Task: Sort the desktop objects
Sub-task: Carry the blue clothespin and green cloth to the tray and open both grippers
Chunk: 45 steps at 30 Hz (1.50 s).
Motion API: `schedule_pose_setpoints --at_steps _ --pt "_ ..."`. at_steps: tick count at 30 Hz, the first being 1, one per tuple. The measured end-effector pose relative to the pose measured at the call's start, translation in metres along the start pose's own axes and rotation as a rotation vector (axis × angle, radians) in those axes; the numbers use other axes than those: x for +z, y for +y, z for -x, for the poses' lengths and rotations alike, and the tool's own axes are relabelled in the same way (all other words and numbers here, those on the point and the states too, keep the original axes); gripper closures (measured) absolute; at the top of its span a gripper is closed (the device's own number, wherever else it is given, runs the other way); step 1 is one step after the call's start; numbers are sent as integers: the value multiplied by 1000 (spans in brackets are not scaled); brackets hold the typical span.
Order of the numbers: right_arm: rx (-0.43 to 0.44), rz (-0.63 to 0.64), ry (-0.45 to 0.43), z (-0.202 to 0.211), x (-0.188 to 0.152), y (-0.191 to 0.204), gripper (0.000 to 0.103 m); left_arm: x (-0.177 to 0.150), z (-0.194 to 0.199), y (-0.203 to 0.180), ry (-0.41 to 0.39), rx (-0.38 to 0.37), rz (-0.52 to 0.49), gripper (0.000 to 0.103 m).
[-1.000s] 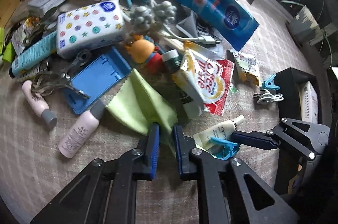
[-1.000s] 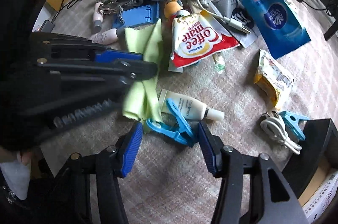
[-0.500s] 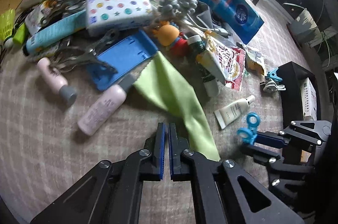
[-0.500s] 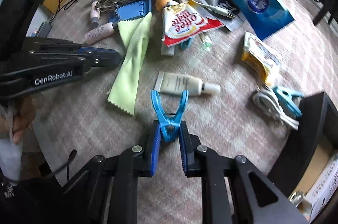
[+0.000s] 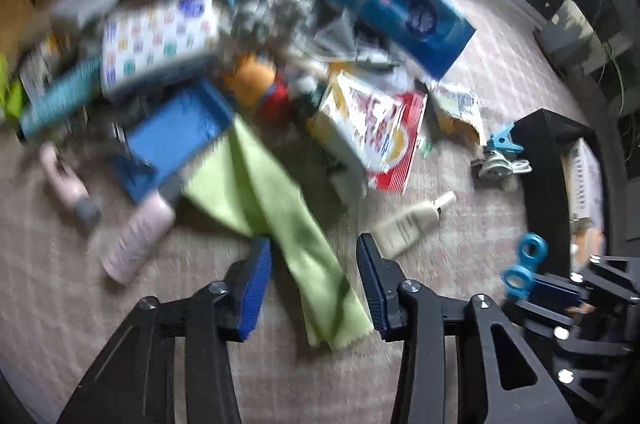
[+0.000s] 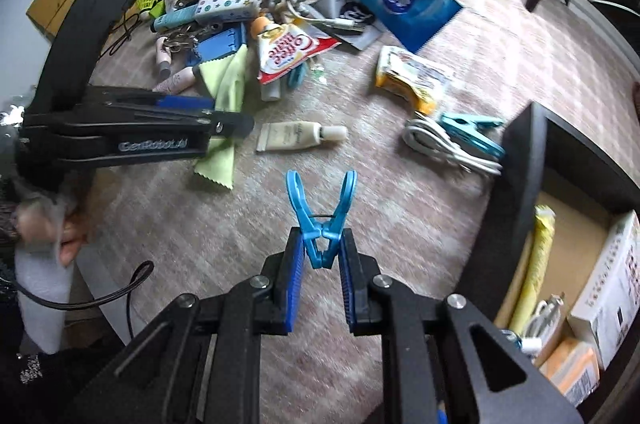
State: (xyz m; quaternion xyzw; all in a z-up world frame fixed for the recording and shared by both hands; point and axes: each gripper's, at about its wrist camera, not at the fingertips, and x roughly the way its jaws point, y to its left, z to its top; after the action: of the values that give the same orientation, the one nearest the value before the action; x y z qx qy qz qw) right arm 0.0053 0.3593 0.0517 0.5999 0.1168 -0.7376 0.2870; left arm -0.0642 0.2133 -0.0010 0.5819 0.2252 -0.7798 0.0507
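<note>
My right gripper [image 6: 320,260] is shut on a blue clothes peg [image 6: 321,220] and holds it above the tablecloth; the peg also shows in the left wrist view [image 5: 522,270]. My left gripper [image 5: 314,264] is open over the light green cloth [image 5: 280,208], its jaws on either side of the cloth's lower strip; it also shows in the right wrist view [image 6: 224,114]. A cream tube [image 6: 298,136] lies just right of the cloth. The left wrist view is blurred by motion.
A pile of items lies at the back: blue pouch [image 6: 394,6], coffee creamer pack [image 6: 286,50], dotted case [image 6: 228,2], blue tray [image 5: 176,136], pink bottles [image 5: 138,244]. A white cable [image 6: 448,148] with another peg lies near a black box [image 6: 532,160] at the right.
My left gripper has opened and moved over the green cloth. My right gripper has carried the blue peg back and toward the black box.
</note>
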Motion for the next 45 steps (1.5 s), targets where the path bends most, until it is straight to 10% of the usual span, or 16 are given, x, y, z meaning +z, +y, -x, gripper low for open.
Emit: schedule_pose_setpoints --at_steps 5,23,37,41,45 --pt "-30 -51 -30 16 -4 -24 86 1 -1 -5 20 18 -3 98" --pt "-154 -303 -135 88 -29 -142 86 18 74 -153 -46 -283 -238 98" --pt "-176 -368 -133 97 -47 -182 86 5 80 -244 -8 -329 -396 98" --pt "-161 -375 -122 99 -48 -184 63 5 78 -244 9 -344 -394 48" --pt "-182 -368 -135 103 -46 -179 55 4 82 -234 -14 -307 -418 50"
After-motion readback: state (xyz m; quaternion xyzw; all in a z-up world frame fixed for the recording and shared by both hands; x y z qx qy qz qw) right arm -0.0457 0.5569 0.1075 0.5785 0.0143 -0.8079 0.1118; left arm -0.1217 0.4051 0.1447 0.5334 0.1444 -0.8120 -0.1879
